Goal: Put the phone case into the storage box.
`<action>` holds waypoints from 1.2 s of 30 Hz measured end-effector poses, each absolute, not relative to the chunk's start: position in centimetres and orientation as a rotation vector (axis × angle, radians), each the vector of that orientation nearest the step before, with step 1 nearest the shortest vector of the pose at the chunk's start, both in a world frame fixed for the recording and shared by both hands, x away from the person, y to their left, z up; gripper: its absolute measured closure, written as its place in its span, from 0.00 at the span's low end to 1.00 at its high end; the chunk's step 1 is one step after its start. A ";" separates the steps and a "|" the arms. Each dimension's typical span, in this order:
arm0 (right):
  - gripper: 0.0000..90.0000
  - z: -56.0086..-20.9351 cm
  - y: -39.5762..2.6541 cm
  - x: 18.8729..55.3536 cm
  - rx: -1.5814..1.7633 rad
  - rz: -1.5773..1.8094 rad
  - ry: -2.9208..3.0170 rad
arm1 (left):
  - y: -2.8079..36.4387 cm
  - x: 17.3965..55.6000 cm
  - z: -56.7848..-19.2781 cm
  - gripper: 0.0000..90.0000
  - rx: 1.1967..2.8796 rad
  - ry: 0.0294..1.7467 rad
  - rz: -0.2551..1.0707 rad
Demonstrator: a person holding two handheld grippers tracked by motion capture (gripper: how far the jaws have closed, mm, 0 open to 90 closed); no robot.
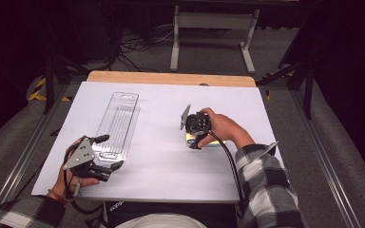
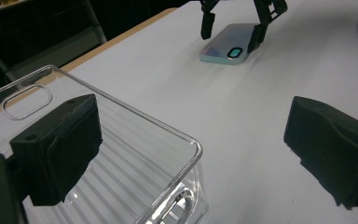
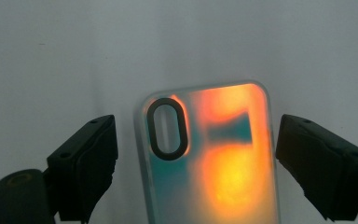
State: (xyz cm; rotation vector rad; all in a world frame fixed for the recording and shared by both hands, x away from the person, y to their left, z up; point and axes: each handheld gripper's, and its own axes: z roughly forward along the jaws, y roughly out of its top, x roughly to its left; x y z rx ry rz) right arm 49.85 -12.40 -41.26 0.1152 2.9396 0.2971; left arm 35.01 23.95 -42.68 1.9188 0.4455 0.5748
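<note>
Phone case [image 3: 209, 154]: light, slick, slightly flexible (I judge).
My right gripper [image 3: 193, 158] straddles it wide open, holding nothing; I'd pinch its long edges.

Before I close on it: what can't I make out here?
- Phone case: near end cut off by the right gripper view's bottom edge.
- Phone case in the high view: mostly behind the right claw.
- Clear tray: print too small; near end cut off in the left gripper view.
</note>
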 end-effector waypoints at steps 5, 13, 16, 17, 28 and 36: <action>0.18 -41.8 -12.0 50.6 0.078 0.246 2.969 | 24.3 34.7 -42.8 0.05 1.916 0.465 0.571; 0.20 -42.1 -11.6 51.5 0.019 0.219 3.003 | 24.9 34.1 -42.9 0.05 1.927 0.493 0.564; 0.18 -42.3 -11.3 51.9 0.012 0.213 3.019 | 25.1 34.0 -43.0 0.05 1.924 0.499 0.568; 0.18 -42.3 -11.2 52.0 0.005 0.203 3.026 | 25.2 33.9 -43.0 0.05 1.927 0.502 0.563; 0.19 -42.6 -11.3 52.5 -0.039 0.229 3.068 | 25.2 33.9 -43.1 0.05 1.936 0.508 0.551; 0.19 -42.1 -11.0 51.8 -0.102 0.246 3.041 | 25.1 33.9 -43.2 0.05 1.944 0.503 0.544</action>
